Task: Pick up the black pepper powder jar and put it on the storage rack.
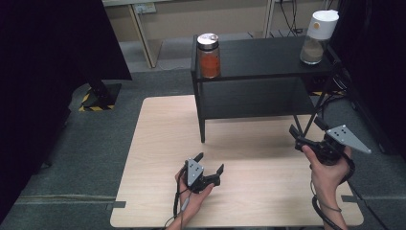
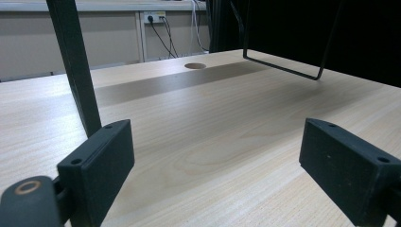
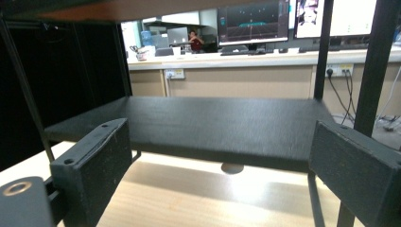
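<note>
Light wooden table (image 1: 158,143) bearing a black two-tier shelf (image 1: 268,57), on top a glass jar of orange stuff (image 1: 209,56), probably spice, likely smooth and breakable, best gripped mid-body; left gripper (image 1: 209,165) and right gripper (image 1: 297,134) both spread, empty.

Grey carpet floor (image 1: 95,139), pale wooden table (image 1: 158,143), beige wall counter (image 3: 236,61), monitors (image 3: 253,21)

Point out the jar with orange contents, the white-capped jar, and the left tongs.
Glass jar with orange contents (image 1: 209,61), high view, on its orange-filled body.
Clear jar with white cap (image 1: 321,23), high view, on the white cap.
Left tongs (image 1: 209,163), high view, midway between the open black jaw tips.
</note>
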